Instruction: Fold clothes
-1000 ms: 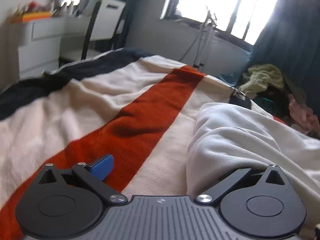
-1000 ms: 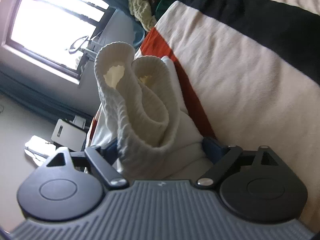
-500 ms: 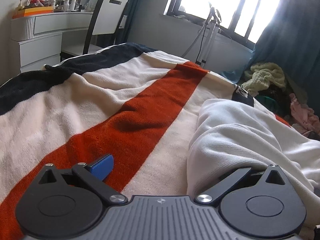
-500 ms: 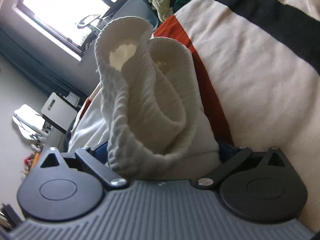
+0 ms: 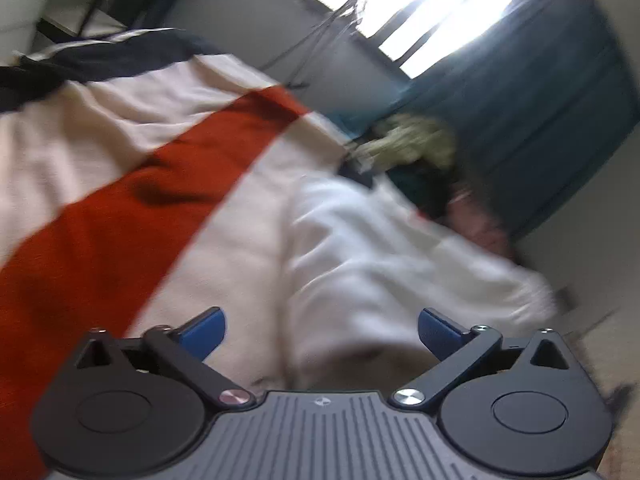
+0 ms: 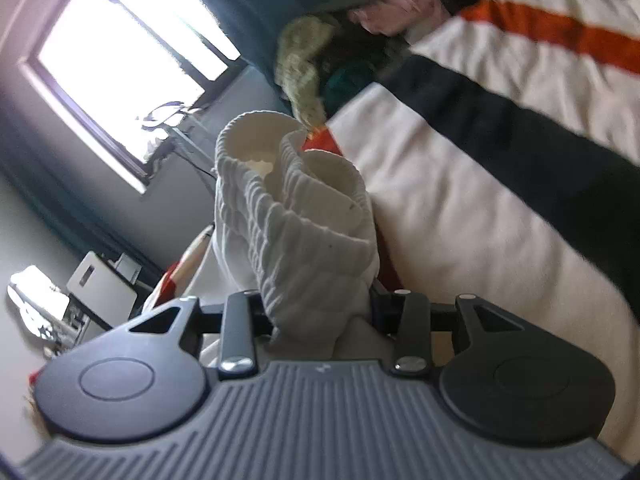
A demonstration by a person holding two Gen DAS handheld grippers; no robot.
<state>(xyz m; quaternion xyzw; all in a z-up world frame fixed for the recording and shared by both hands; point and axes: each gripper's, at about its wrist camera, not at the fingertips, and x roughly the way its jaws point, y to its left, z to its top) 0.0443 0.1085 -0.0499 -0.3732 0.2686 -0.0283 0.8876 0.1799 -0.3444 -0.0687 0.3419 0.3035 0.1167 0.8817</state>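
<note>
Early stage, nothing neatly folded yet: the white garment (image 5: 384, 264) lies in a rumpled heap on the striped blanket (image 5: 132, 216) covering the bed, no flat panel or crisp crease visible. Right gripper (image 6: 316, 304) has just been closing and is now clamped on the garment's ribbed cuff or hem (image 6: 292, 200), which bunches up in two loops standing out past the jaws; the rest of the cloth trails down behind toward the bed. Left gripper (image 5: 320, 328) has its blue pads spread wide apart, nothing pinched, the garment's near edge lying between and just ahead of them without contact that I can make out; view is motion-blurred. Likely current step: get a second grab with the left so the piece can be lifted and spread. Still left: flatten it, fold sides in, fold over, then deal with the pile of other clothes (image 5: 416, 148) at the far edge of the bed, beside the blue curtain (image 5: 540, 92)
</note>
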